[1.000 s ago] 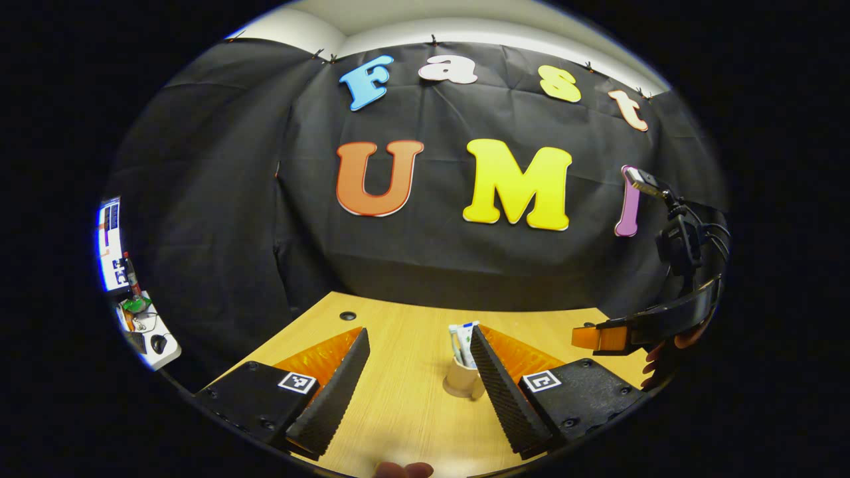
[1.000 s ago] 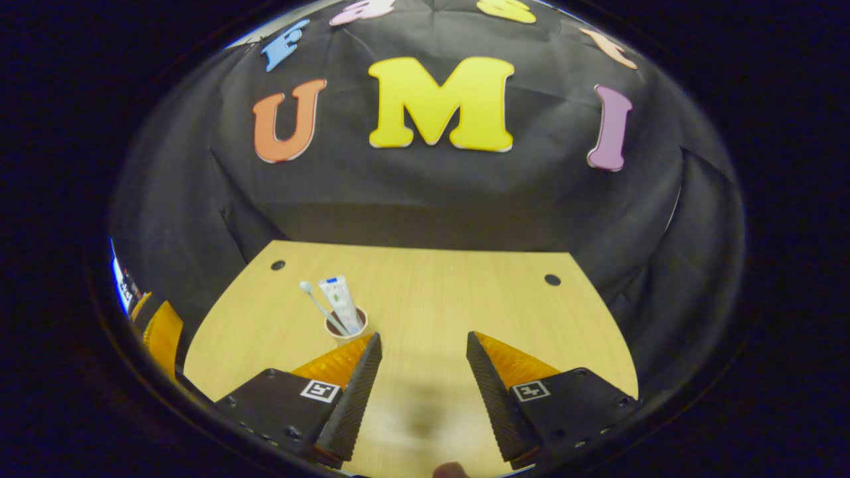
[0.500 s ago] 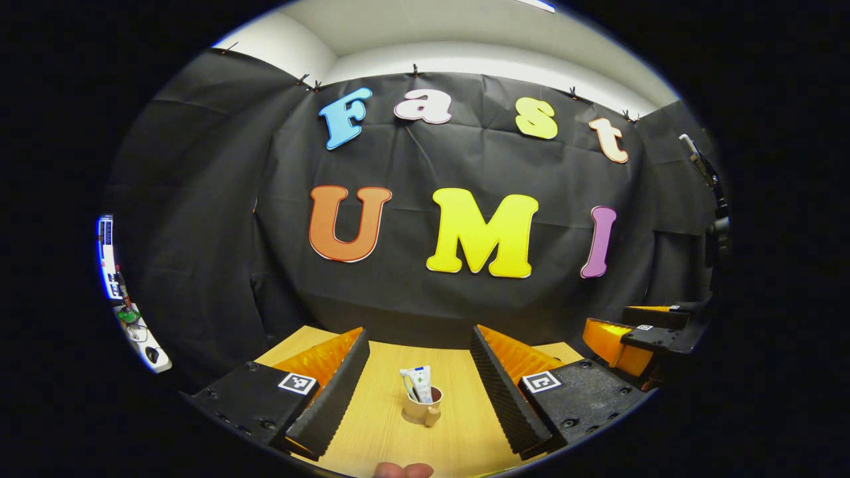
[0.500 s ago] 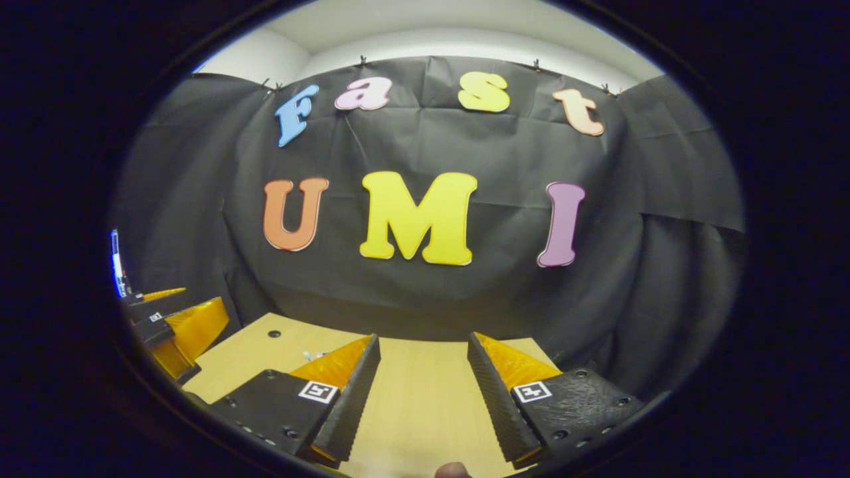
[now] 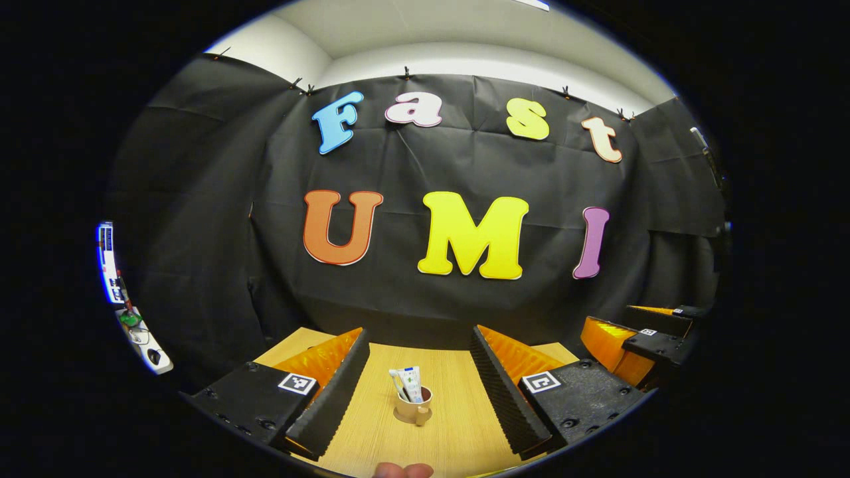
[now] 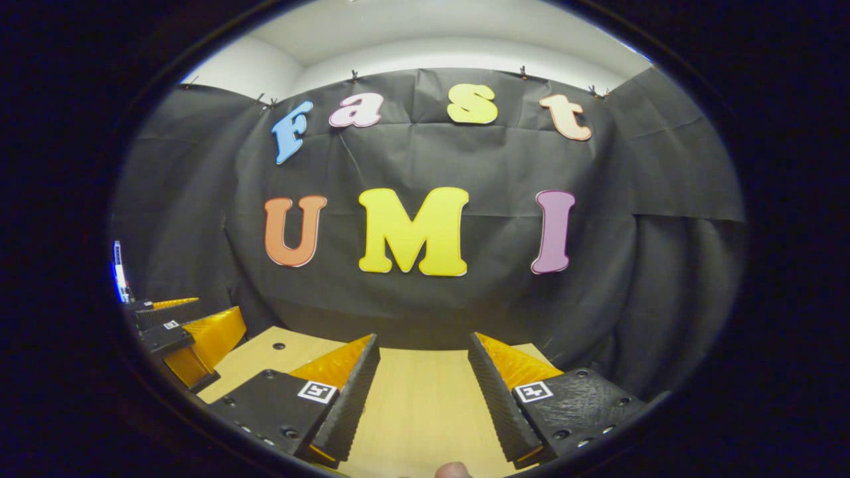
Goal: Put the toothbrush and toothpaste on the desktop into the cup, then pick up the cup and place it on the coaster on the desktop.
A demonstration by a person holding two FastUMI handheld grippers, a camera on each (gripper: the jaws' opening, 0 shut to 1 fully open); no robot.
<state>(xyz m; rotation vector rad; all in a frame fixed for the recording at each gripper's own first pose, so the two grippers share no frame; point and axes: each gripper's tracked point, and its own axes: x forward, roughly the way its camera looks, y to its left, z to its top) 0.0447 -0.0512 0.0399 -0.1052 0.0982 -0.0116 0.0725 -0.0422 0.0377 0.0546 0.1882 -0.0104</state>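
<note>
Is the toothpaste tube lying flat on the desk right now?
No, the toothpaste tube stands upright inside the cup.

A recording booth, not a home.
Black cloth is clipped up around my wooden bench, white ceiling above, a lit monitor off beside it.

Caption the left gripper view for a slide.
Left claw open above the desktop, framing a cup that holds the toothbrush and toothpaste; right claw beside it.
</note>
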